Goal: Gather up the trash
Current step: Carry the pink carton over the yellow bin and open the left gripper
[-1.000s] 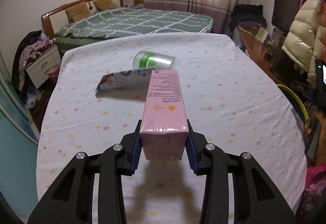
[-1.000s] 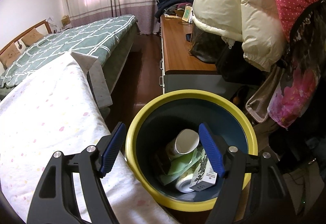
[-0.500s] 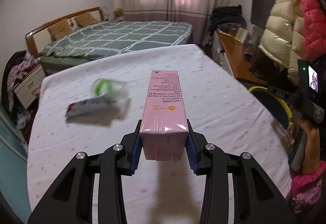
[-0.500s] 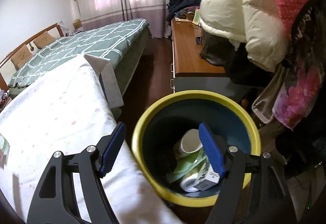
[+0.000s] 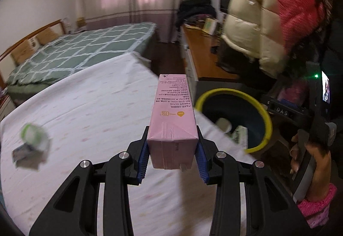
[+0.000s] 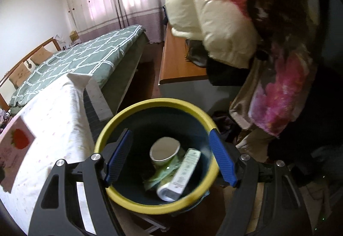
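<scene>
Left gripper (image 5: 172, 163): clamped on the pink carton (image 5: 172, 120), held above the spotted tablecloth (image 5: 90, 107).
Right gripper (image 6: 170, 157): jaws wide apart, empty, over the bin.
Bin (image 6: 120, 124): yellow-rimmed, beside the table edge, holding a paper cup (image 6: 164, 151) and a box (image 6: 183, 173).
Table leftovers: green-banded cup (image 5: 34, 136), flat wrapper (image 5: 26, 155).

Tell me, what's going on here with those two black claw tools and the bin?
A person is clearing trash off a table, one gripper tool in each hand. The left gripper is clamped on a pink drink carton held above the tablecloth. The right gripper is open and empty over the yellow-rimmed bin, which already holds a paper cup and a box. A green-banded cup and a wrapper remain on the table.
</scene>
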Available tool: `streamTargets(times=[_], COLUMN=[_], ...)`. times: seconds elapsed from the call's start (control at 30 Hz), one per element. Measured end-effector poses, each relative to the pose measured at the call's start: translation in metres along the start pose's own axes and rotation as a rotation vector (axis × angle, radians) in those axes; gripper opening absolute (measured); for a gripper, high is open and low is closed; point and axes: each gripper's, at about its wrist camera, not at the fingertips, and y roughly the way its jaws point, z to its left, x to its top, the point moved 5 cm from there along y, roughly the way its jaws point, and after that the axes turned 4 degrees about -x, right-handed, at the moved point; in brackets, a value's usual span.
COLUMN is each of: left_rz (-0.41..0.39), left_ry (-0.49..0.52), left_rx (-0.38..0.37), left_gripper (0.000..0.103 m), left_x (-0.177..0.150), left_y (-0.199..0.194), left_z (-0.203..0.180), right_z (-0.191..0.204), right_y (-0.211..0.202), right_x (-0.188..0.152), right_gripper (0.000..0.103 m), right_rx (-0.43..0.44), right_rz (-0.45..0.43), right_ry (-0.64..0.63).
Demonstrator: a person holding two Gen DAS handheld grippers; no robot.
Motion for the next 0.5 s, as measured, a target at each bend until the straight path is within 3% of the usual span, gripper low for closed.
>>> streamTargets(times=[0.37,0.5], left_rz=[0.072,0.097], left_ry=[0.097,0.121], left_rx=[-0.079,-0.083], left_gripper=[0.038,0.038], left_x=[0.024,0.026], left_y=[0.073,0.096], left_z=[-0.091,-0.107], right_z=[-0.052,-0.064], right_y=[0.002,0.004], right_x=[-0.003,-0.006], right_gripper=[0.070,0.070], right_rx=[-0.026,-0.027], right_rz=[0.014,0.023], right_ry=[0.003,0.019])
